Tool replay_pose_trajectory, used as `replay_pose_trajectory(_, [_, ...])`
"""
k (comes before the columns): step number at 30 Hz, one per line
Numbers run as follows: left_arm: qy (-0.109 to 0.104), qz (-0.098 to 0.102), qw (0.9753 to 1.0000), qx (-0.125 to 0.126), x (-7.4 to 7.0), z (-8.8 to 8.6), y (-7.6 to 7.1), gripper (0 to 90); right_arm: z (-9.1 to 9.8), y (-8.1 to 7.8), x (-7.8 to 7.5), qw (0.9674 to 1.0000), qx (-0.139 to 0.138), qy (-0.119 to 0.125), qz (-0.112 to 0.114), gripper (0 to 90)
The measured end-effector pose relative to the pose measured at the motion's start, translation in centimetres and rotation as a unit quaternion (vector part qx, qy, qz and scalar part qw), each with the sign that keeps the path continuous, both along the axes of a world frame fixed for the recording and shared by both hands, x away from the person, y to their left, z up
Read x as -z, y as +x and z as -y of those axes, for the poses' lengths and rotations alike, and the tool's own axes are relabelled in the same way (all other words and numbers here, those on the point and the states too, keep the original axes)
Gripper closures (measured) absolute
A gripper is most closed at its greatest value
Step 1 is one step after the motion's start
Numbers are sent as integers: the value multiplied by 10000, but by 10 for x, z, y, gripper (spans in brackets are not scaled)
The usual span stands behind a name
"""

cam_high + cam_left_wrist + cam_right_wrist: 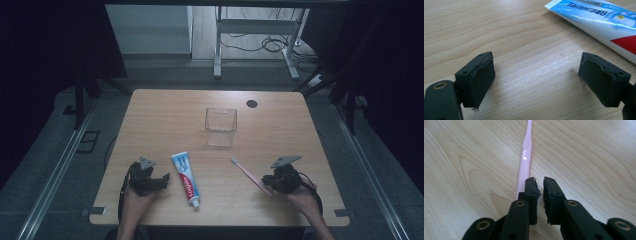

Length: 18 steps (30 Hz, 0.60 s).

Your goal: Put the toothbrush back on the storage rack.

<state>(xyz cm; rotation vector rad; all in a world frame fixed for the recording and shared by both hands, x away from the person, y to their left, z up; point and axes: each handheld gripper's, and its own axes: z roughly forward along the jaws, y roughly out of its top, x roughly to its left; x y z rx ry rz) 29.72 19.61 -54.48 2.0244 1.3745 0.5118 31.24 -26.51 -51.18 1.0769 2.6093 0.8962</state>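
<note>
Your right tongs (539, 185) sit nearly closed with only a slit between the jaws, nothing pinched, the pink toothbrush (525, 162) lying on the counter (165, 115) just beside their left jaw. Your left tongs (536, 77) stand wide and empty, near the toothpaste tube (186, 178). Clear container (220, 126): farther back, mid-counter.

Wooden table (165, 112) bears toothpaste tube (186, 178), pink toothbrush (248, 175), clear container (220, 126)
</note>
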Motion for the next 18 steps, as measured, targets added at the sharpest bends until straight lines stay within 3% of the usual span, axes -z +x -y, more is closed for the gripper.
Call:
replay_pose_trajectory(10, [-2, -3, 10000, -4, 0, 0, 0, 136, -7, 10, -16, 9989, -121, -238, -387, 671])
replay_pose_trajectory(18, [7, -3, 10000, 6, 0, 0, 0, 136, -22, 19, -22, 9954, -244, -632, -674, 663])
